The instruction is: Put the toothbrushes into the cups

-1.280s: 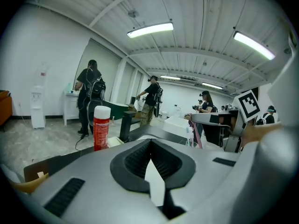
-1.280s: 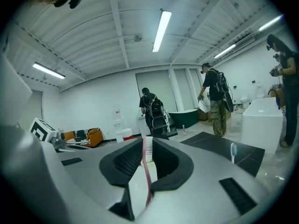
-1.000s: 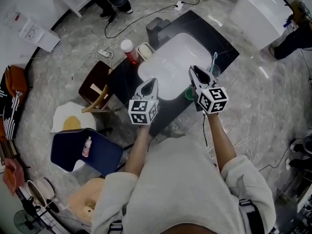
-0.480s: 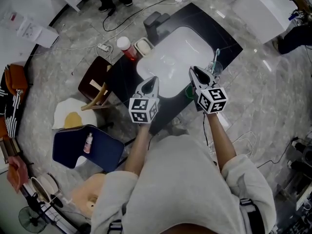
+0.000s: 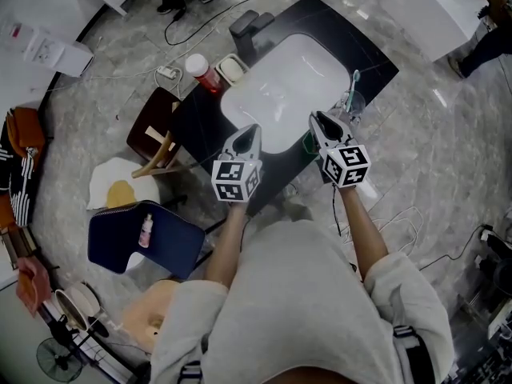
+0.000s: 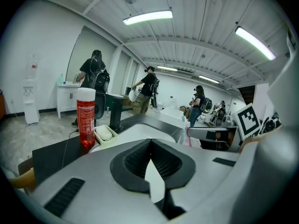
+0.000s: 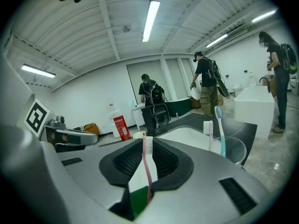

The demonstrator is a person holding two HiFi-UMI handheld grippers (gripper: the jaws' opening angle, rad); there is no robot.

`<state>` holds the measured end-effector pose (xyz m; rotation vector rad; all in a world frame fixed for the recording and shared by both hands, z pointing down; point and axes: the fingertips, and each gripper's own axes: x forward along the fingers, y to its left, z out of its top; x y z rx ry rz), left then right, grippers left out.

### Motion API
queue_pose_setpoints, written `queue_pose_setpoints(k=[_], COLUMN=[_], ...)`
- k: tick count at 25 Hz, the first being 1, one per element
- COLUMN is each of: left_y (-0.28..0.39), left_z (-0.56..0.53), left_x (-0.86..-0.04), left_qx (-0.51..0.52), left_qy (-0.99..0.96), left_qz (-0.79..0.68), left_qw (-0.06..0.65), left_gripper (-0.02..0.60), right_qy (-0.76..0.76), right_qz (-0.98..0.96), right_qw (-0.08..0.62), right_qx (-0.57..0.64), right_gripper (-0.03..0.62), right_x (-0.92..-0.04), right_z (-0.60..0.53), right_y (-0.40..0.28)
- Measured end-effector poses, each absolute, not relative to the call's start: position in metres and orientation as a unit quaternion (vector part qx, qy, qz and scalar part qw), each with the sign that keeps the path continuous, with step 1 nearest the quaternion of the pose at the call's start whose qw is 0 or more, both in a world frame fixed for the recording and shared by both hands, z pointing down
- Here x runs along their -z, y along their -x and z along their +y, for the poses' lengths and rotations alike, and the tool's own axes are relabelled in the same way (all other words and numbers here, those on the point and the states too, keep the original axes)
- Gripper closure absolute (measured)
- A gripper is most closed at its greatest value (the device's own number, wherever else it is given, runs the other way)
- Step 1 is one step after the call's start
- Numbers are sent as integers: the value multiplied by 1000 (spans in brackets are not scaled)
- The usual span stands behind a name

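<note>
My right gripper (image 5: 318, 119) is shut on a pink toothbrush (image 7: 147, 158), which stands upright between the jaws, bristles up. Just below those jaws shows a green cup (image 7: 137, 197), also at the counter's front edge (image 5: 310, 144). To the right, a clear cup (image 7: 235, 149) holds a blue toothbrush (image 7: 220, 127) and a pale pink one (image 7: 208, 134); in the head view the clear cup (image 5: 354, 102) stands right of the sink. My left gripper (image 5: 251, 130) hovers over the sink's front rim, its tips together with nothing between them (image 6: 150, 141).
A white sink (image 5: 280, 94) is set in a black counter (image 5: 364, 58). A red bottle (image 5: 202, 74), a soap dish (image 5: 234, 69) and a black faucet (image 5: 244, 26) stand at its far left. A wooden chair (image 5: 156, 146) is on the left, and people stand in the background.
Both grippers have sunk a little toward the counter, the right more than the left. The right still holds the pink toothbrush.
</note>
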<state>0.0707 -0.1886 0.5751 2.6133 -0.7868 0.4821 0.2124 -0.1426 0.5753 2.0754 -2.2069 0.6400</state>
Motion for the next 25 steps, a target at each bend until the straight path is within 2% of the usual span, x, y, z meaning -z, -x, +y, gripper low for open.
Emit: queue_pose_setpoints(k=[10,16,20,25], left_y=[-61,-57,-54,-41], left_z=[-174,-169,-166,-165], left_x=[-579,-574,-570,-562], left_qx=[-174,-170,-165,-155], left_qy=[-924,-924,-925,-922], left_qz=[-285,-289,-292,-307], left_qw=[185,182,179,176], left_gripper=[555,555,555,555], right_qy=[-669,-667,-666,-657], right_qz=[-713,-716,-720,-734], right_qw=[50,50,63,76], right_qx=[-204,-199,-185,-156], right_gripper=[509,431,433,477], right_x=[-591,-587,-580,-563], right_z=[-128,-125,-120,-119], right_y=[-201,-200,-195,-180])
